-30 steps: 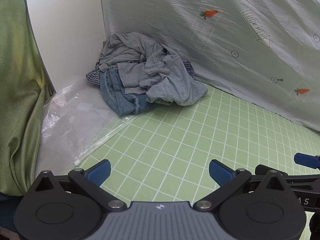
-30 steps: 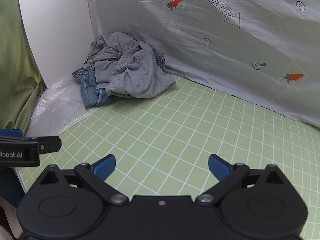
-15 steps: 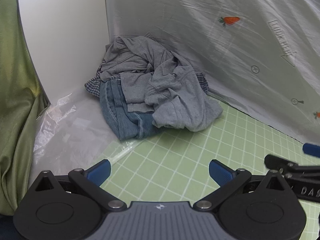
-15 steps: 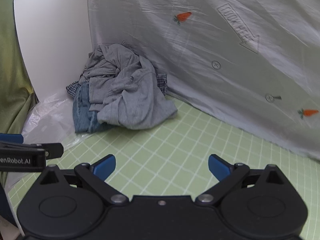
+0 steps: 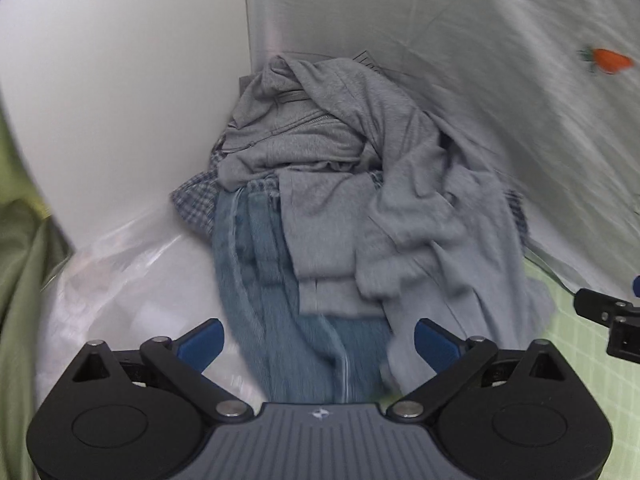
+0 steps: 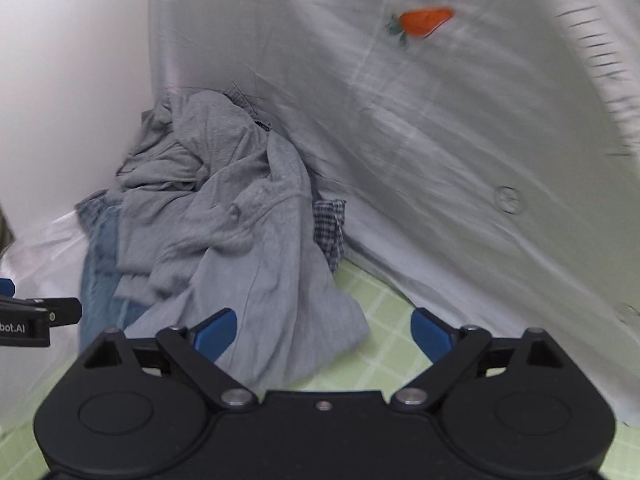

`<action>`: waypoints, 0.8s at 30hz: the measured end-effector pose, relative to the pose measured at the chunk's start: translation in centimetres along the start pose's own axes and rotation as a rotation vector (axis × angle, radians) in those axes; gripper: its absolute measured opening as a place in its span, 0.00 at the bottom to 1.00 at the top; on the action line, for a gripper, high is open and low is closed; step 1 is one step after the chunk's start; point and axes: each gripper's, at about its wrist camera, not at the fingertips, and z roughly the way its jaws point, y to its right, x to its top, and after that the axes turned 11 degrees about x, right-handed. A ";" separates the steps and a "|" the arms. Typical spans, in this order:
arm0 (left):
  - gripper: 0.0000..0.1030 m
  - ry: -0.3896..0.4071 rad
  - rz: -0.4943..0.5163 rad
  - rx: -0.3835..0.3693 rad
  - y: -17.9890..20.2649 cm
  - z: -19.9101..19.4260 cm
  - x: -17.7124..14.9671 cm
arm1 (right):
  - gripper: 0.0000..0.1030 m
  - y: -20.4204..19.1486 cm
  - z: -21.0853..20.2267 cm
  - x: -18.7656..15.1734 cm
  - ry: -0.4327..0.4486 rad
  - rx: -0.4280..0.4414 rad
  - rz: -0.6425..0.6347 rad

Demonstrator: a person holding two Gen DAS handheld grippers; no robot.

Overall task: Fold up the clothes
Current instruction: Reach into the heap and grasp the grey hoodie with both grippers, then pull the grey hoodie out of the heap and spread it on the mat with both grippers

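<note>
A heap of clothes lies in the corner: a crumpled grey garment [image 5: 360, 200] on top, blue jeans [image 5: 272, 300] under it, and a checked cloth [image 5: 196, 196] at the bottom. My left gripper [image 5: 318, 340] hovers close over the jeans' near end. Its jaws are wide and closing, and the pads press on nothing. My right gripper [image 6: 323, 332] hangs over the near edge of the grey garment [image 6: 240, 240]. Its jaws are also closing, clear of the cloth. The jeans [image 6: 100, 260] and the checked cloth [image 6: 330, 232] flank the grey garment. Each gripper shows at the edge of the other's view.
A white board [image 5: 120, 100] stands behind the heap on the left, and a grey sheet [image 6: 440, 140] printed with carrots hangs on the right. Clear plastic film [image 5: 120, 280] lies left of the jeans. A green gridded mat [image 6: 384, 344] covers the table, with green fabric [image 5: 20, 280] at far left.
Both grippers have moved forward to the clothes heap, which now fills the views. Both pairs of jaws have narrowed slightly.
</note>
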 end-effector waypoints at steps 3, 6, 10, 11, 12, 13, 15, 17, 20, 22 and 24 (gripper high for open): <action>0.89 -0.013 -0.003 -0.030 0.8 3.6 1.9 | 0.81 0.6 4.3 1.5 -0.015 0.015 -0.002; 0.82 -0.021 -0.001 -0.070 2.1 6.9 3.5 | 0.79 1.2 8.6 2.5 -0.026 0.047 0.007; 0.71 -0.032 -0.009 -0.132 3.9 10.1 4.8 | 0.57 1.7 13.1 3.5 -0.043 0.103 0.045; 0.66 -0.037 -0.014 -0.153 4.2 10.8 5.0 | 0.54 1.7 13.8 3.7 -0.044 0.117 0.047; 0.52 -0.042 -0.026 -0.181 4.3 11.2 5.1 | 0.47 1.6 14.2 3.7 -0.042 0.130 0.043; 0.43 -0.042 -0.041 -0.210 4.4 11.6 5.1 | 0.35 1.5 14.6 3.8 -0.040 0.142 0.040; 0.23 -0.037 -0.060 -0.237 4.6 11.7 5.1 | 0.19 1.1 15.0 3.9 -0.031 0.158 0.023; 0.15 -0.016 -0.048 -0.232 4.7 10.9 5.1 | 0.08 0.2 14.1 3.7 -0.009 0.150 -0.015; 0.11 0.036 -0.031 -0.270 4.5 8.5 4.6 | 0.04 -0.6 12.3 3.3 0.034 0.132 -0.045; 0.11 0.059 -0.015 -0.288 4.7 6.4 4.1 | 0.04 -0.7 10.7 3.0 0.064 0.118 -0.038; 0.10 0.076 -0.005 -0.311 4.9 4.1 3.5 | 0.03 -0.2 8.8 2.8 0.084 0.106 -0.008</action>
